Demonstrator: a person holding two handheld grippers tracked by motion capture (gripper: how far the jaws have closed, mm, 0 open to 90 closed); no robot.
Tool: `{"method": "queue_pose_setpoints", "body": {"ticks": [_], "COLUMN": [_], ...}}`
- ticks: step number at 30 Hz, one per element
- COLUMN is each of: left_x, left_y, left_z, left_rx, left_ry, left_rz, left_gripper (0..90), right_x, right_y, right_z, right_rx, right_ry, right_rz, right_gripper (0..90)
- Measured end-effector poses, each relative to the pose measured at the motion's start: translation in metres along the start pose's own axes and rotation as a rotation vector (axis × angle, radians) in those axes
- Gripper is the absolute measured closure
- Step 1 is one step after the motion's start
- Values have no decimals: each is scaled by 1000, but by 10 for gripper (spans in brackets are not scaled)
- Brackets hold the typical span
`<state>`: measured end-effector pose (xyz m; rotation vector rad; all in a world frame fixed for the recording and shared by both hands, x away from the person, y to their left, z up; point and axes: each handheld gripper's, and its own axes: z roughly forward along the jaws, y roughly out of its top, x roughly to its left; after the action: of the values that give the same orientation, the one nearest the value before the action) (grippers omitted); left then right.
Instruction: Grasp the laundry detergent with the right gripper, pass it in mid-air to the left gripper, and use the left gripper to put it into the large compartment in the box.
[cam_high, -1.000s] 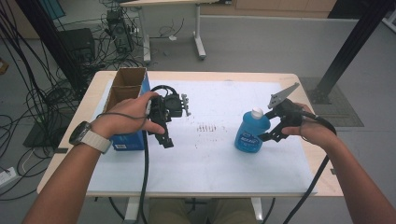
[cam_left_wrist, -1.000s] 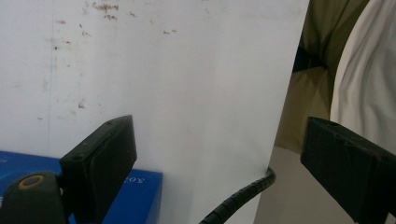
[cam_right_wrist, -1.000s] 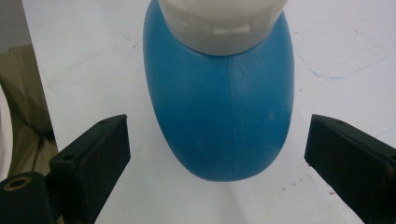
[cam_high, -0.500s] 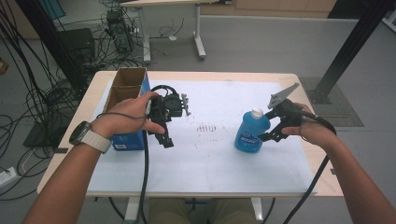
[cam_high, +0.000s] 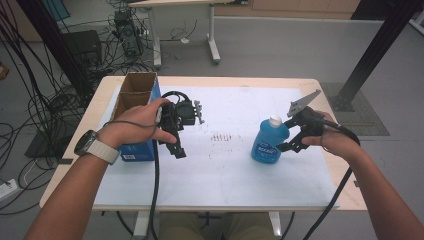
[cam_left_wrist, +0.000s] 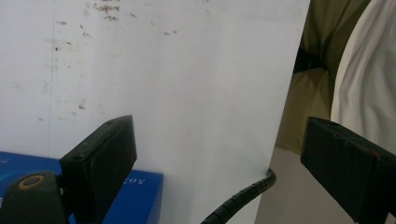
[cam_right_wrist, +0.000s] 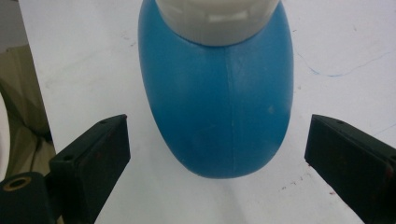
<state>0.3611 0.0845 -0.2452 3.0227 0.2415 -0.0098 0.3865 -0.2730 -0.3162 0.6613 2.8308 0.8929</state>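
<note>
While both tongs gape, blue bottle (cam_high: 269, 143) upright on white table (cam_high: 240, 185), grey floor (cam_high: 280, 50), cables (cam_high: 45, 105)

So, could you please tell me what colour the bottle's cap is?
White, clearest in the high view: cap.

A grey floor (cam_high: 280, 55) strewn with black cables (cam_high: 45, 100) surrounds the wooden table (cam_high: 240, 81), another desk (cam_high: 170, 5) behind.

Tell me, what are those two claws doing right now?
Right claw open, jaws either side of blue bottle, not touching. Left claw open, holding nothing, beside blue box. Bottle upright on white sheet. Nothing in the way.
</note>
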Motion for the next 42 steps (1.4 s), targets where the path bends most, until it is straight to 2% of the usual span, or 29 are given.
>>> {"method": "queue_pose_setpoints", "body": {"ticks": [21,29,42], "left_x": [0,0,1], "left_y": [2,2,2], "left_z": [2,3,5], "left_rx": [-12,-12,-12], "left_ry": [3,3,-2], "left_rz": [-4,-5,-9], "left_gripper": [117,117,117], "right_x": [1,1,0], "right_y": [-8,-10,-16], "right_z": [12,20,29], "right_rx": [-43,-73,-110], "right_ry": [-2,18,1], "right_rz": [9,8,-4], "right_gripper": [64,68,76]}}
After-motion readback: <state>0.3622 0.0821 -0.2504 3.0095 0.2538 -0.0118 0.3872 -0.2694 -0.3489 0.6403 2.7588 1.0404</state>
